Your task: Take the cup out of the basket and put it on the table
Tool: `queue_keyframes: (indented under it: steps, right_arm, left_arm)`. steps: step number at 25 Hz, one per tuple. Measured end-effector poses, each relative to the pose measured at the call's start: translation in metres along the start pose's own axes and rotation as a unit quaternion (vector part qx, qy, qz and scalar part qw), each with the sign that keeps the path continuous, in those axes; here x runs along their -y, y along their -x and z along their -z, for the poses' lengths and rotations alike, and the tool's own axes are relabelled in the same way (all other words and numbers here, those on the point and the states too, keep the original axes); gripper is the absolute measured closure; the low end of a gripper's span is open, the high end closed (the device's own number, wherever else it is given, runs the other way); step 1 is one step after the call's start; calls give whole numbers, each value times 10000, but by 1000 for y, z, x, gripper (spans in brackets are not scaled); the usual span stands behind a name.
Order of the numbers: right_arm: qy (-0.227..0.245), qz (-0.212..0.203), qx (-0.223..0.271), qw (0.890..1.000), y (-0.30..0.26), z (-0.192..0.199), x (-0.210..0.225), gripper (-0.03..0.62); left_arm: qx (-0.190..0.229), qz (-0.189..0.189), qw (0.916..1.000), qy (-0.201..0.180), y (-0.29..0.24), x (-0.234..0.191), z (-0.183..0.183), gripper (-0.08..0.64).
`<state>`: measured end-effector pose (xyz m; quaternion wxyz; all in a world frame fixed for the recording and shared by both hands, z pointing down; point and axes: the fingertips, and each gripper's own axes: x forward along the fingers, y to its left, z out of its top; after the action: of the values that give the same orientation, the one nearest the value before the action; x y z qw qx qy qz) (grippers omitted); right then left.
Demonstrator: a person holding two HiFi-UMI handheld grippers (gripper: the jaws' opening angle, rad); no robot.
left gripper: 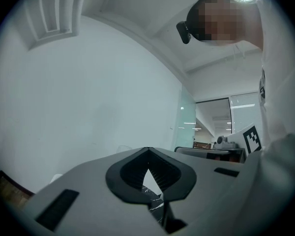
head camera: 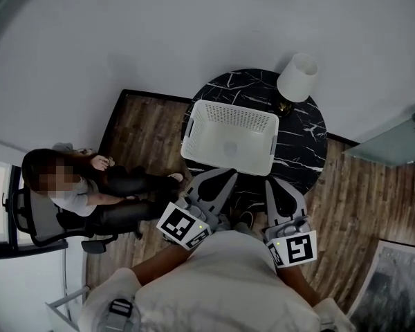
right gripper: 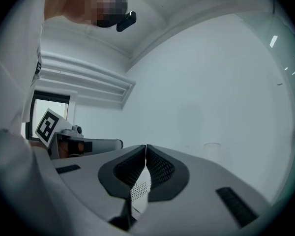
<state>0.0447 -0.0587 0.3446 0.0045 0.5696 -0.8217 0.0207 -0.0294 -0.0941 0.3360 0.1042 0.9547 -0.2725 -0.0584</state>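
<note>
Both claws are pinched shut and empty: my left claw (head camera: 216,178) and right claw (head camera: 285,185) sit low at centre frame, close to my chest, tips pointing up-frame. The cup (head camera: 229,147) is a faint pale shape on the floor of the white basket (head camera: 191,133), just above both tips, untouched.

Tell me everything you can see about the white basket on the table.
The basket is white, plastic-looking and rectangular, with perforated walls that flare up to an open rim. It stands upright on the left part of the round black marble-patterned table. A faint pale shape shows inside near its middle, but it is too dim to identify.
</note>
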Motion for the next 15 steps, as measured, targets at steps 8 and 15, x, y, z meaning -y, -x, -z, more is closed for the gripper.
queue_keyframes:
  steps: [8,15]
  right_arm:
    - [-25,-211,-115,9997,-4,12,17,584]
    - [157,-509,-371,9979,-21,30,17,584]
  left_arm:
    - [-100,-228,9997,-62,-12,2,10,555]
    - [-264,-325,9991,-33,-16,-13,21,555]
